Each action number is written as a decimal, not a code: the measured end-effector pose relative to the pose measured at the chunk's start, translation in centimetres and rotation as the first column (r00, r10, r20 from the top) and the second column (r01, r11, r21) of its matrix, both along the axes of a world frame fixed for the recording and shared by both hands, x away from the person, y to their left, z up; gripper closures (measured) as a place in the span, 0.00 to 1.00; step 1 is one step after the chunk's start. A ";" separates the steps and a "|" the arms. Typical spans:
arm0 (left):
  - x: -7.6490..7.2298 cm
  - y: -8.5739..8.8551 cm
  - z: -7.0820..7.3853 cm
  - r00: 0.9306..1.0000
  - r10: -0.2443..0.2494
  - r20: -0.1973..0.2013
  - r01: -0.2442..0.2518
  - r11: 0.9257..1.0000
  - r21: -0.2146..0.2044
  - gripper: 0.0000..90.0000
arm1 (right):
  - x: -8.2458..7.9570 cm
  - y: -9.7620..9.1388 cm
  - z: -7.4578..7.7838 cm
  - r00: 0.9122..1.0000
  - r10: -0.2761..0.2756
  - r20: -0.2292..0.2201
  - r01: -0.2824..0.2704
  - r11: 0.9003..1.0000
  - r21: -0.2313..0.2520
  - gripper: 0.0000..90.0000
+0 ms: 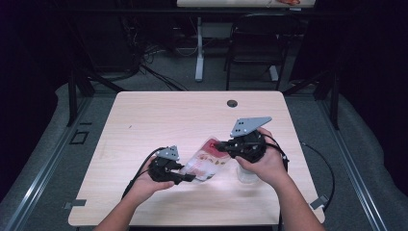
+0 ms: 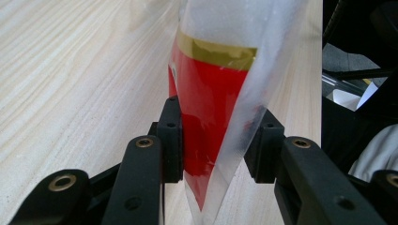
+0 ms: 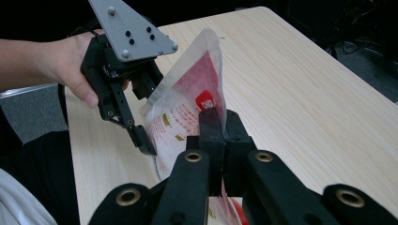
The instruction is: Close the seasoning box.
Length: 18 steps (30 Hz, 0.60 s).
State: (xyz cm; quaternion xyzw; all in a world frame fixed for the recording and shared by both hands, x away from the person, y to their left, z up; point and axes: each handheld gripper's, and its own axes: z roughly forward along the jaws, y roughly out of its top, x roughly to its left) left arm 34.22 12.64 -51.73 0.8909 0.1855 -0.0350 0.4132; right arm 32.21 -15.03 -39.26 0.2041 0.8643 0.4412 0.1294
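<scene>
A: Where's the pouch (image 1: 208, 163)?
B: Above the table (image 1: 159, 115); your right gripper (image 3: 219, 123) is pinching its edge, your left gripper (image 2: 218, 140) is straddling it half-wide; next you're probably spreading it.

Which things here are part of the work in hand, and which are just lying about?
In the job:
- clear bag with red printing
- left gripper, jaws around the bag's edge
- right gripper, shut on the bag

Lying about:
- small clear container under the right hand
- chair beyond the table
</scene>
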 end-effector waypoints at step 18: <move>0.1 -0.3 0.5 1.000 0.028 0.012 -0.028 0.998 0.049 0.72 | -0.3 -1.5 -1.8 0.999 -0.052 0.016 0.052 0.998 0.020 0.98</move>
